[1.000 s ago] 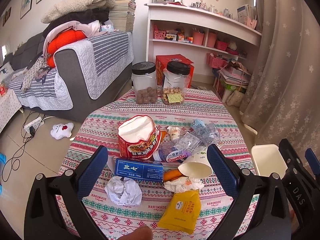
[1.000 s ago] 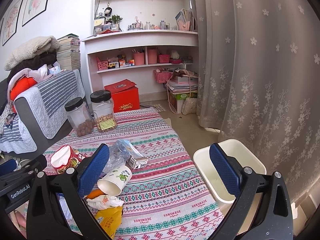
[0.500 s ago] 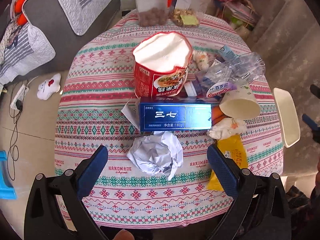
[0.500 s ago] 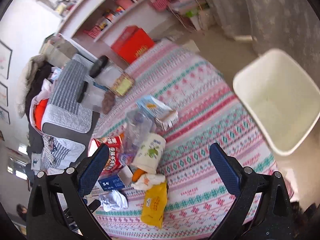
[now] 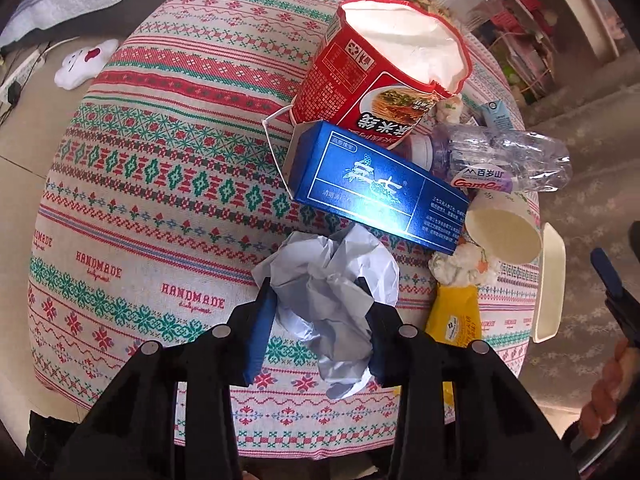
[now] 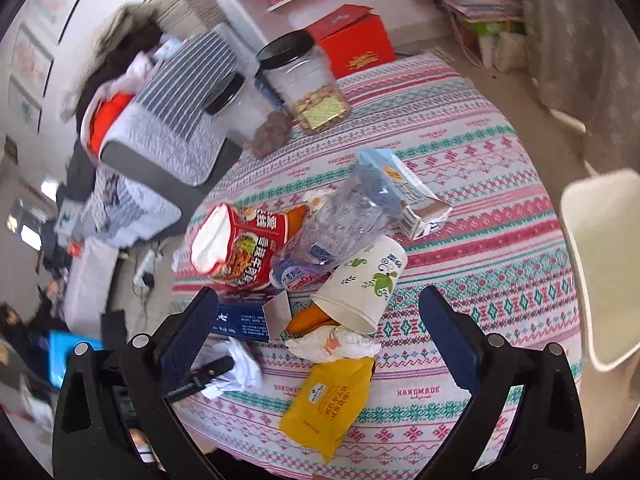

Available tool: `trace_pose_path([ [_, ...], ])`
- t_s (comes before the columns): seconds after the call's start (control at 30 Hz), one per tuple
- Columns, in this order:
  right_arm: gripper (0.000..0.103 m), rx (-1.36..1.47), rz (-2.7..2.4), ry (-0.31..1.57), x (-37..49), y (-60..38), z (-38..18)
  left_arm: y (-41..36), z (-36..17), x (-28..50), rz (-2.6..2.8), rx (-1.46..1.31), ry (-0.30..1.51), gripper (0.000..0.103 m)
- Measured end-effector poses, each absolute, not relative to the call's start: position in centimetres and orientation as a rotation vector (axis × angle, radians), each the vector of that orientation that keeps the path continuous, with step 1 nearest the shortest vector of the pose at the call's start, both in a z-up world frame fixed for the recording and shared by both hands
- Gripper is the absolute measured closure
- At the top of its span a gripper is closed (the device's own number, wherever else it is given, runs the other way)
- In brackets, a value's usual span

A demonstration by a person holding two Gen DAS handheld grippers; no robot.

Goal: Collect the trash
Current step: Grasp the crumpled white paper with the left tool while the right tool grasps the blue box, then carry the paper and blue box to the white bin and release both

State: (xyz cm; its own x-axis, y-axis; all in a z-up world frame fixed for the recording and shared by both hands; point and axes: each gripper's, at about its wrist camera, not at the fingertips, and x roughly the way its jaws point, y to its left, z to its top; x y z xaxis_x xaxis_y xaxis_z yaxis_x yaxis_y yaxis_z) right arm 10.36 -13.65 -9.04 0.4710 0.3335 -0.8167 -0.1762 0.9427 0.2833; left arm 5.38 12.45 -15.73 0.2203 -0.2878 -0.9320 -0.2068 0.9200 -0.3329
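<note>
A pile of trash lies on the patterned tablecloth (image 5: 160,184). My left gripper (image 5: 320,320) is shut on a crumpled white paper ball (image 5: 328,280), which also shows in the right wrist view (image 6: 240,364). Beyond it lie a blue box (image 5: 372,188), a red noodle cup (image 5: 384,68), a crushed plastic bottle (image 5: 504,160), a paper cup (image 5: 504,228), a white wrapper (image 5: 460,264) and a yellow packet (image 5: 452,316). My right gripper (image 6: 316,340) is open and empty above the paper cup (image 6: 360,284) and yellow packet (image 6: 328,400).
A white bin (image 6: 604,264) stands on the floor right of the table. Two clear jars (image 6: 304,80) stand at the table's far edge. A milk carton (image 6: 412,192) lies behind the bottle. A sofa (image 6: 168,108) is at the left.
My left gripper has dropped toward the table and shut on the crumpled paper ball. My right gripper has tilted down and moved over the trash pile, staying open.
</note>
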Motion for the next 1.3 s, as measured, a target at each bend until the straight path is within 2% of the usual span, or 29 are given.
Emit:
trace_pose_path([
  [0.13, 0.007, -0.334, 0.485, 0.912, 8.4, -6.7, -9.9, 14.8, -13.2, 3.1, -0.099, -0.461, 1.297, 0.064],
  [0.2, 0.007, -0.491, 0.549, 0.89, 7.5, -4.4, -10.9, 16.4, -11.5, 2.6, -0.082, -0.459, 1.238, 0.064],
  [0.5, 0.013, -0.756, 0.645, 0.857, 7.6, 2.6, -13.8, 22.4, -6.3, 4.1, 0.032, -0.531, 1.02, 0.063],
  [0.6, 0.02, -0.806, 0.661, 0.881, 7.9, 4.3, -15.4, 22.7, -6.0, 4.2, 0.025, -0.535, 1.016, 0.063],
  [0.87, 0.027, -0.871, 0.679, 0.91, 8.9, 7.1, -17.7, 23.3, -6.7, 4.3, 0.05, -0.531, 1.034, 0.063],
  [0.93, 0.033, -0.848, 0.685, 0.93, 9.2, 7.6, -17.8, 23.4, -6.8, 4.4, 0.053, -0.532, 1.038, 0.063],
  [1.0, 0.05, -0.826, 0.685, 0.965, 9.6, 8.0, -18.2, 23.5, -7.0, 4.5, 0.057, -0.529, 1.041, 0.063],
  [1.17, 0.063, -0.691, 0.719, 1.012, 10.5, 7.6, -17.3, 24.4, -6.8, 4.4, 0.081, -0.535, 1.03, 0.063],
  [1.3, 0.064, -0.52, 0.748, 1.008, 10.8, 6.6, -14.5, 24.6, -6.4, 4.3, 0.088, -0.537, 1.008, 0.063],
])
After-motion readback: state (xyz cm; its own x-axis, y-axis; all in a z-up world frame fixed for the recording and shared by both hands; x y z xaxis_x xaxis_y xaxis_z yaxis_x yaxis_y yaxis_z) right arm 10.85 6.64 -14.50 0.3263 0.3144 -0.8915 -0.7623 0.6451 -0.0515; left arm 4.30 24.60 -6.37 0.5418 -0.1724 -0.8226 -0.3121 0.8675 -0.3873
